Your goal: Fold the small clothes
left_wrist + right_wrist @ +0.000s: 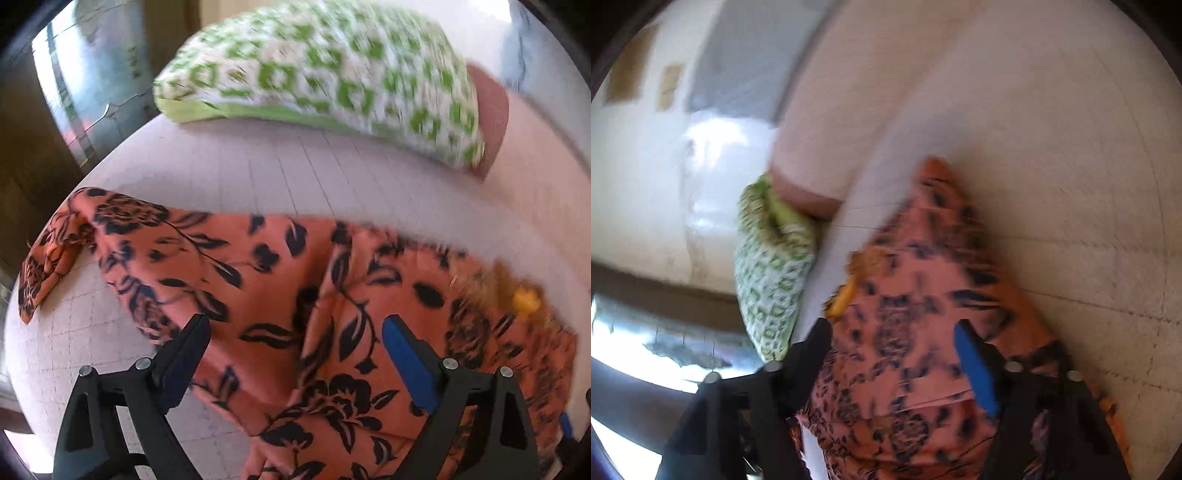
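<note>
An orange garment with a dark floral print (280, 291) lies crumpled on a pale checked bed sheet (229, 166), one end trailing to the left edge. My left gripper (297, 334) hangs just above its middle, jaws wide apart, and the blue pad faces bare air. In the blurred right wrist view the same garment (916, 280) runs up from under my right gripper (890, 338). Its jaws stand partly apart with cloth lying between them, and the blue pad shows clear of the cloth. A small yellow piece (526, 301) sits at the garment's right edge.
A green and white patterned pillow (325, 70) rests at the far side of the bed on a pinkish cushion (493, 122). The bed's left edge drops to dark wood furniture and a shiny floor (92, 92). The pillow (772, 266) is left of the garment.
</note>
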